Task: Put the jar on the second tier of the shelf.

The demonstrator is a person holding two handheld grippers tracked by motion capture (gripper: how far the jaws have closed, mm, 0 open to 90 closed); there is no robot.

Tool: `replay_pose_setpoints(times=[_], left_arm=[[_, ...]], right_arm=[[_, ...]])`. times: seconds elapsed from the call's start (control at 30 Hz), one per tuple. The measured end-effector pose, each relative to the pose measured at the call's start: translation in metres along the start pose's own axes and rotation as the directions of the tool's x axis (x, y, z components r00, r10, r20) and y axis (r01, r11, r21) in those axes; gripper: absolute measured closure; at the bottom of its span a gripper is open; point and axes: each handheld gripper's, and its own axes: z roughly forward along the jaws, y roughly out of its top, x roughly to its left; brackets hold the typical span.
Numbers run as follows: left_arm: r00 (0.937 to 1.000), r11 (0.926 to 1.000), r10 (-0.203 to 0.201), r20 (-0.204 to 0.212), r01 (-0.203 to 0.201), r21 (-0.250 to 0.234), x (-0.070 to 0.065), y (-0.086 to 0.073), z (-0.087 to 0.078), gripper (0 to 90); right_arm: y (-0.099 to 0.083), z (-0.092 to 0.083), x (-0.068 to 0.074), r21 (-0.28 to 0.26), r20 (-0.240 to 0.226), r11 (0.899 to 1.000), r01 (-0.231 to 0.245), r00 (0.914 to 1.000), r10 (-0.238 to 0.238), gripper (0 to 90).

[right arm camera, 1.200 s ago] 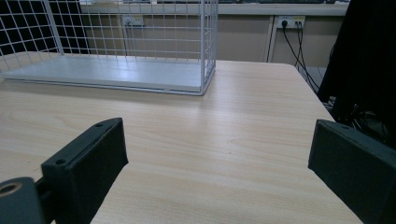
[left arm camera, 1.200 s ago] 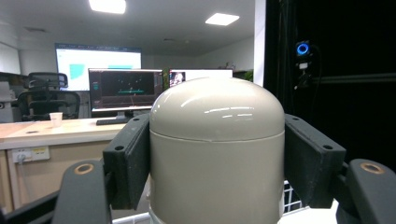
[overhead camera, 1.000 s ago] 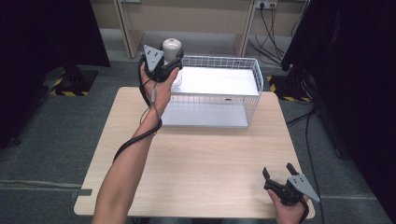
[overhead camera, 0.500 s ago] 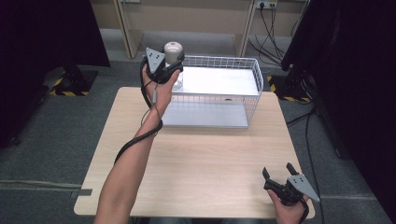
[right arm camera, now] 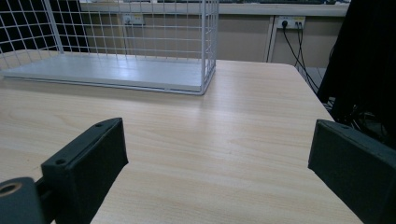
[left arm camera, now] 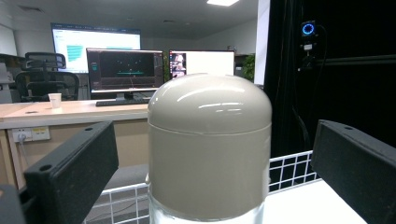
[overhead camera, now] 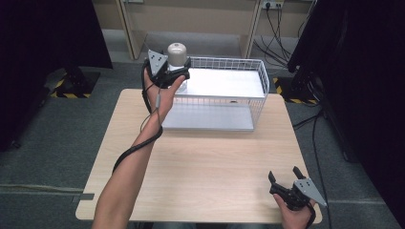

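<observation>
Black pads of the right claw (overhead camera: pixel 284 173) stand spread wide with nothing between them, low over the pale wood worktop (overhead camera: pixel 205 162) at about 5 o'clock. It is well apart from the work, so I see little risk there, except that a careless sweep toward 12 o'clock could nudge the white wire basket (overhead camera: pixel 261 83).

The basket sits at the worktop's 12 o'clock edge. At its 9 o'clock end, just inside the wire wall, stands the bottle (left arm camera: pixel 210 140), clear-bodied with a beige domed cap (overhead camera: pixel 176 52). Its base is hidden behind the hand, so I cannot tell whether it rests flat on the basket floor.

The left claw (overhead camera: pixel 177 70) has just been opening. Its jaws now stand spread to either side of the bottle, with a gap on both sides and neither pad pressing.

The main danger, as I judge it, lies in pulling this claw away. A pad, or the cable trailing down the forearm, could catch the cap and tip the tall, top-heavy bottle. If the base is not fully seated, the bottle could topple by itself against the wire. A straight, slow retreat toward 6 o'clock looks safest.
</observation>
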Motion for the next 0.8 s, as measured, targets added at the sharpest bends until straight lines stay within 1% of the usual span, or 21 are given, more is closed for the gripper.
replay_pose_setpoints(times=[0.3, 0.4, 0.53, 0.8], left_arm=[[0.9997, 0.9995, 0.021, 0.009, -0.021, -0.022, -0.003, 0.007, -0.014, 0.2], [0.9996, 0.9992, 0.023, 0.018, -0.022, -0.033, -0.004, 0.009, -0.018, 0.2], [0.9989, 0.9988, 0.035, 0.03, -0.034, -0.035, -0.008, 0.01, -0.024, 0.3], [0.999, 0.9988, 0.03, 0.034, -0.028, -0.041, -0.007, 0.007, -0.039, 0.2]], right_arm=[[0.0, 0.0, 0.0, -0.001, 0.0, 1.0, 0.0, 1.0, 0.0, 4.7], [0.0, 0.0, 0.0, -0.002, 0.0, 1.0, 0.001, 1.0, -0.001, 4.7], [0.0, 0.0, 0.0, -0.001, 0.001, 1.0, 0.001, 1.0, -0.001, 4.7], [0.0, 0.0, 0.0, 0.0, -0.001, 1.0, 0.0, 1.0, 0.0, 4.7]])
